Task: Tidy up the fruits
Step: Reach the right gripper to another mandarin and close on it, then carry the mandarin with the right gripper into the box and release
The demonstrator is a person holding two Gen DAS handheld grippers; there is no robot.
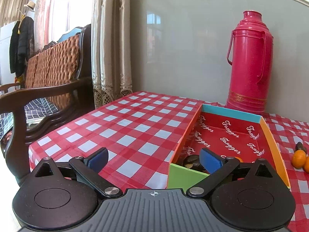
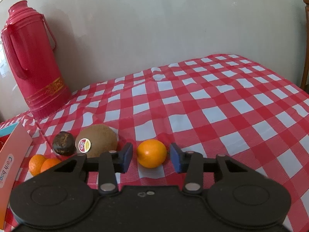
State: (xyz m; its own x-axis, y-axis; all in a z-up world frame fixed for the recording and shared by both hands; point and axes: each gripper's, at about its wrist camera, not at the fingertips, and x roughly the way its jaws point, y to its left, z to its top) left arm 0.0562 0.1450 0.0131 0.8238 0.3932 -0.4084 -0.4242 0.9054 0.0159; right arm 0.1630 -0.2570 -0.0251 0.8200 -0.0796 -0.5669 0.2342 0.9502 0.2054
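My right gripper (image 2: 152, 155) hangs low over the checked cloth, its blue pads on either side of a small orange (image 2: 151, 153). A thin gap shows on each side, so the jaws are open around it. To its left lie a brown kiwi (image 2: 97, 141) with a sticker, a dark round fruit (image 2: 63, 144) and two more small oranges (image 2: 36, 164). My left gripper (image 1: 154, 160) is wide open and holds nothing, at the near left corner of the red-lined box (image 1: 270, 135). Inside the box a dark fruit (image 1: 193, 162) and a bit of orange (image 1: 238, 158) show behind the right pad (image 1: 210, 160).
A tall pink thermos (image 1: 249, 63) stands against the wall behind the box. A wooden chair (image 1: 48, 89) with a woven back sits off the table's left edge. Oranges (image 1: 298, 159) lie right of the box. Checked cloth (image 2: 231, 100) stretches to the right.
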